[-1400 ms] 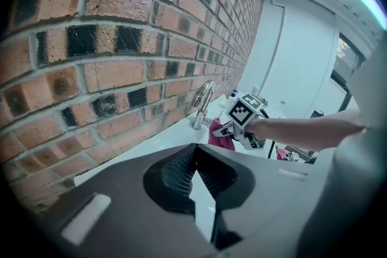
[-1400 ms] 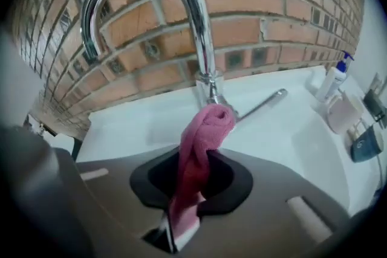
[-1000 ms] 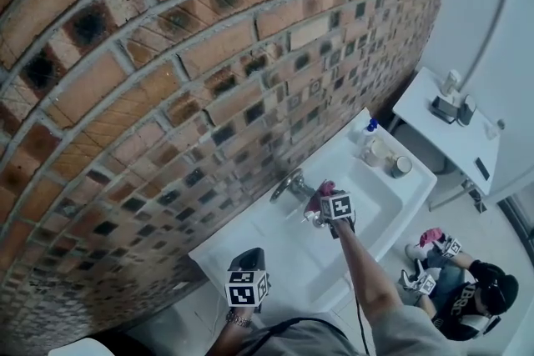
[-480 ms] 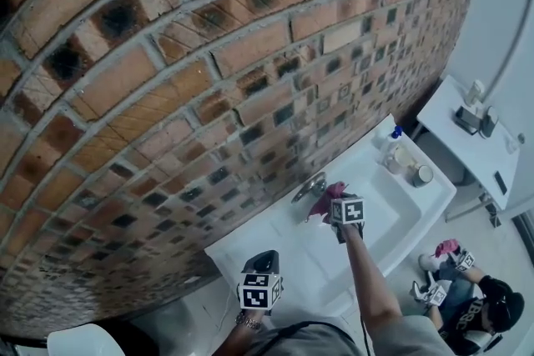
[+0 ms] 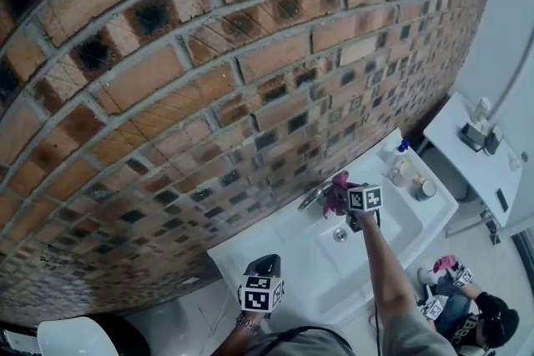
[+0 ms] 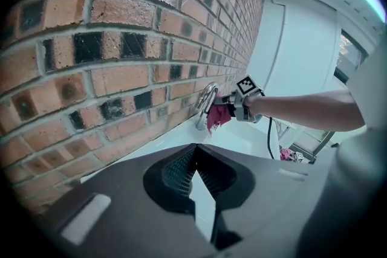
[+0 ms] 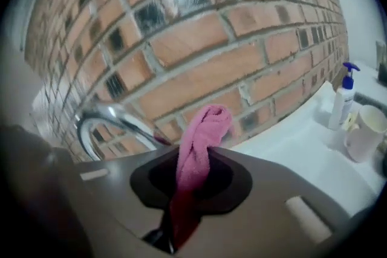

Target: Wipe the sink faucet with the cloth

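Observation:
A chrome curved faucet (image 5: 313,196) rises at the back of the white sink (image 5: 275,242), against the brick wall. My right gripper (image 5: 349,200) is shut on a pink cloth (image 5: 338,189) and holds it against the faucet's right side. In the right gripper view the cloth (image 7: 202,136) sticks up from between the jaws, with the faucet's arc (image 7: 112,118) just to its left. My left gripper (image 5: 265,264) hangs shut and holds nothing, over the sink's near left rim. Its own view shows the faucet (image 6: 204,103) and the cloth (image 6: 216,119) far ahead.
A blue-capped soap bottle (image 5: 400,150) and two cups (image 5: 415,177) stand on the sink's right end. A white side table (image 5: 476,154) stands further right. Another person (image 5: 476,308) crouches on the floor at the lower right. The brick wall (image 5: 209,54) stands right behind the faucet.
My right gripper has carried the cloth a little upward along the faucet. The head view has tilted, so more wall shows. The left gripper has stayed over the near rim.

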`<state>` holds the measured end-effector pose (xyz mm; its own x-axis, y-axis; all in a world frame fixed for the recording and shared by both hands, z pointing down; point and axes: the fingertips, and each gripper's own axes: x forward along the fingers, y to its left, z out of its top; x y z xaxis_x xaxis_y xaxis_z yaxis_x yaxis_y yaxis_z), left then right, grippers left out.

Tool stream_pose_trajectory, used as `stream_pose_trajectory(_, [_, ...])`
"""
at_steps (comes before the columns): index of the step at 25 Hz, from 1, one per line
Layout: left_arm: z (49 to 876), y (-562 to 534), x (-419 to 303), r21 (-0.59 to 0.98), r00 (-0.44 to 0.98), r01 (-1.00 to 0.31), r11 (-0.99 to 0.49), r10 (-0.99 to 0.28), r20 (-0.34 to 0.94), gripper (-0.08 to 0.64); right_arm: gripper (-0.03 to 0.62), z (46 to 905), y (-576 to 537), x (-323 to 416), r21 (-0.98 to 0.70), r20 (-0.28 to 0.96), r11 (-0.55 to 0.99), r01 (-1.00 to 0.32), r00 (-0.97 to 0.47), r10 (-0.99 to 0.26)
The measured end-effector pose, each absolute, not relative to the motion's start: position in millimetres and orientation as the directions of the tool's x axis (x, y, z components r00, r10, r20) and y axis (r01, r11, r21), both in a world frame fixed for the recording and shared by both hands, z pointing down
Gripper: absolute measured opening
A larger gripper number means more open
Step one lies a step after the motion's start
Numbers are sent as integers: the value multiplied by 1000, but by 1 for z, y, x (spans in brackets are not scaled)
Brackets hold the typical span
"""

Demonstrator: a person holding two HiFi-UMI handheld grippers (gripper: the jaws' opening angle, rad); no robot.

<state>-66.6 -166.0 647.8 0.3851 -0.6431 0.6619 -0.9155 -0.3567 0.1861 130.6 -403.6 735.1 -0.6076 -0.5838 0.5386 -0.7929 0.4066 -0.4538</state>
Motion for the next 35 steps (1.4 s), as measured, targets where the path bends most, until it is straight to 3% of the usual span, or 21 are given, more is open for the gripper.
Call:
stream_pose_trajectory(4, [645,-165,-61,189,400,-908,-373,-642,654,20,55,663,-405,126,-532,326,519,-669,-727,-604])
stream_pose_trajectory(13, [645,-163,-48,194,425,-895,-402,-635,645,20,55,601,-362,72,-297,303,665,-685,-728,-615])
stream_pose_trajectory(16, [647,-161,-47,195,426,-894,-404,-630,649,20,53,599,-336,41,-170,325,725,-667,-733,-598])
stream_pose_trajectory(20, [646,-160,-43,192,429,-891,-411,-628,649,20,51,610,-313,6,142,404,777,-613,-681,-611])
stream_pose_trajectory(25, [650,-155,-41,192,429,-890,-413,-619,657,20,48,656,-280,-27,243,559,858,-452,-658,-505])
stream_pose_trajectory(28, [650,-154,-44,190,421,-895,-403,-623,659,20,48,716,-267,-29,166,657,872,-461,-607,-446])
stream_pose_trajectory(31, [650,-152,-51,185,408,-902,-390,-629,661,20,48,762,-272,3,-98,664,740,-665,-598,-449])
stream_pose_trajectory(33, [654,-151,-57,184,396,-908,-375,-630,669,20,48,744,-283,24,-418,467,585,-695,-717,-517])
stream_pose_trajectory(35, [657,-153,-62,183,384,-914,-361,-630,675,20,48,698,-300,44,-665,163,505,-550,-767,-620])
